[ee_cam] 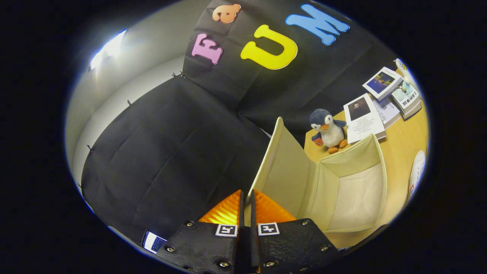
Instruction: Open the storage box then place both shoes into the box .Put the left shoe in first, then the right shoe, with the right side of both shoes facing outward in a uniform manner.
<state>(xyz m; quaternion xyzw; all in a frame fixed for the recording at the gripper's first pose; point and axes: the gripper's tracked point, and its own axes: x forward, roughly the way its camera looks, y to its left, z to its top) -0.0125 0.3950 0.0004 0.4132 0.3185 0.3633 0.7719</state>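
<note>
Gripper view: shoe (417, 171) mostly cut off beside the open box (357, 213); gripper (246, 198) tilted, fingers apparently pinching its flap (281, 167).

penguin (328, 130) behind box (354, 194), books (384, 101) beyond

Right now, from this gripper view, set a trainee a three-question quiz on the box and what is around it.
1. True or false: the gripper has its fingers closed on the lid edge of the storage box.
2. Which toy stands on the table just beyond the box? A) a teddy bear B) a penguin C) a toy car
3. Fill in: the inside of the box holds ____ shoes.

Key: 1 true, the lid edge sits pinched between the two fingers; 2 B, it stands beside the books; 3 no, only bare lining is visible.
</note>
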